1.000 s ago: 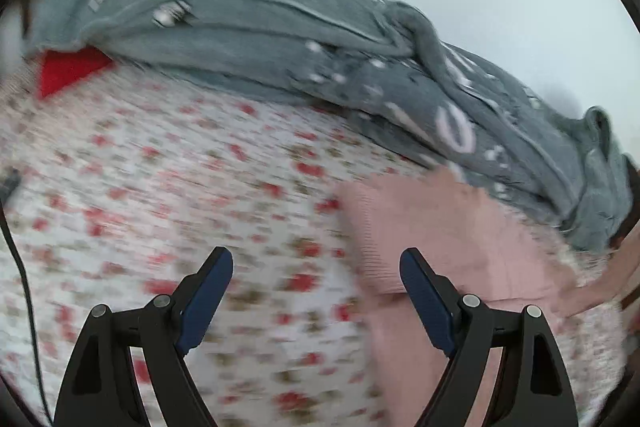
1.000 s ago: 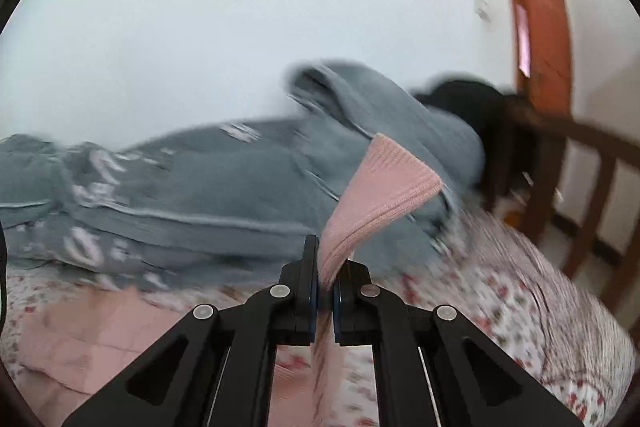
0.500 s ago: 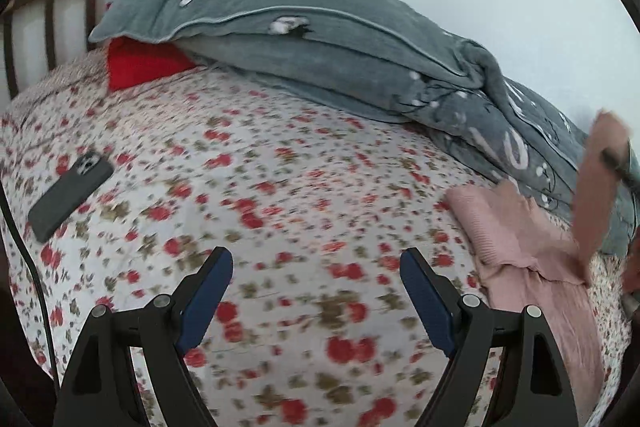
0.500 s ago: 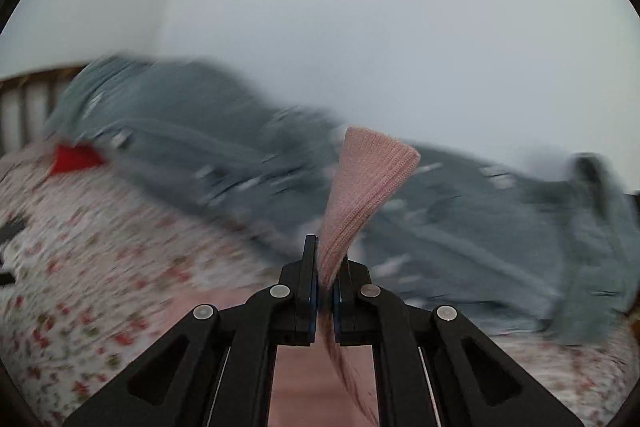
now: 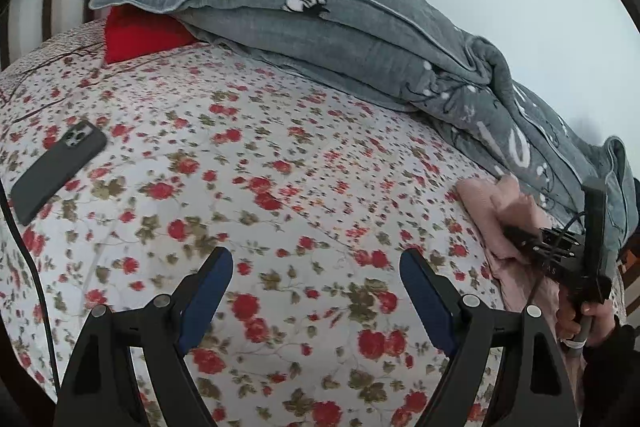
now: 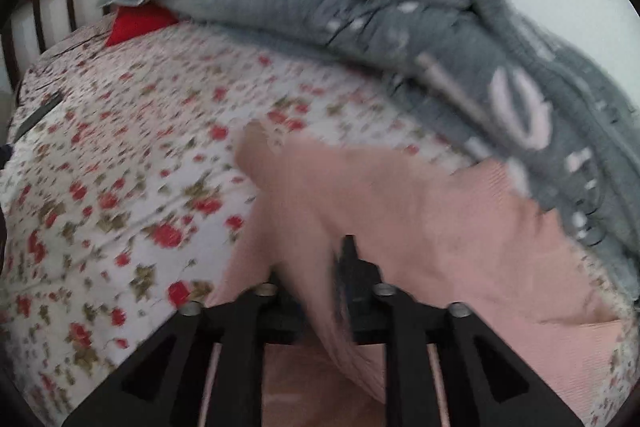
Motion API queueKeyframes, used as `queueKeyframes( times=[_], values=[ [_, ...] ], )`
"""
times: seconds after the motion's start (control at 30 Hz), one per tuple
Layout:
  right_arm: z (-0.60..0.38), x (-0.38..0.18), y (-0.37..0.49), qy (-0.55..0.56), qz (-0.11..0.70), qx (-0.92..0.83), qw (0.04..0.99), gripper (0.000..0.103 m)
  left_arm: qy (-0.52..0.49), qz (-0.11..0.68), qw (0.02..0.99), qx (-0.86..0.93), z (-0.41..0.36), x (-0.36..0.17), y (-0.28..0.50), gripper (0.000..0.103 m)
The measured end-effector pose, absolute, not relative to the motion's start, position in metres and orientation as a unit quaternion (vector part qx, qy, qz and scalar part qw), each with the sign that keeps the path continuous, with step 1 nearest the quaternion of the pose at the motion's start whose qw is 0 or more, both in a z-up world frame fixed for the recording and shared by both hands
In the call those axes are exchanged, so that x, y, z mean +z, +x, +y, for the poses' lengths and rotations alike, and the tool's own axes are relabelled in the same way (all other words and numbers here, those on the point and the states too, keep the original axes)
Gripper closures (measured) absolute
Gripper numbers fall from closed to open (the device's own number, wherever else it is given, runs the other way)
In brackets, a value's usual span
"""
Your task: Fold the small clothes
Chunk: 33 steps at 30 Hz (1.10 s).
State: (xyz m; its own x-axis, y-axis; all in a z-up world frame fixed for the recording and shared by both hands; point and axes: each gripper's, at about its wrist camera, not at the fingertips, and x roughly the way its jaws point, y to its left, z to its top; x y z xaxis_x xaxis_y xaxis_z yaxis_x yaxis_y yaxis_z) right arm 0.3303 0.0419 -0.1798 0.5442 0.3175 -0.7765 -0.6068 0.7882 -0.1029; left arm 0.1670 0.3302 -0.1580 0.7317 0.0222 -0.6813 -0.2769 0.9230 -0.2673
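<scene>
Pink knit garment (image 6: pixel 420 227) lies on the floral bed sheet (image 5: pixel 260 187), just beside the grey quilt (image 5: pixel 320 27). One part of it runs up between the jaws of the right hand-held gripper (image 6: pixel 320 279), which are opening now, so this fold seems to be in release. The picture is blurred, so its neatness I cannot judge. The left hand-held gripper (image 5: pixel 316 283) hangs wide open over bare sheet and holds nothing. I judge the folding only partly done; more folds probably remain.
</scene>
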Motion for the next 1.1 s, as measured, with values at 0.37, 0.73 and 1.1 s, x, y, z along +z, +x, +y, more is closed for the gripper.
queueKeyframes(
  times=[0.37, 0.73, 1.1],
  values=[
    [-0.023, -0.135, 0.277, -0.120, 0.372, 0.288, 0.874, 0.054, -0.157, 0.391, 0.907, 0.010, 0.281, -0.152, 0.197, 0.018],
    [-0.186, -0.107, 0.244, -0.068, 0.315, 0.154, 0.934, 0.042, -0.170, 0.426, 0.886, -0.076, 0.185, -0.144, 0.282, 0.020],
    [-0.281, -0.150, 0.296, -0.002, 0.354, 0.089, 0.931, 0.041, -0.176, 0.483, 0.855, -0.063, 0.160, -0.192, 0.353, 0.074]
  ],
)
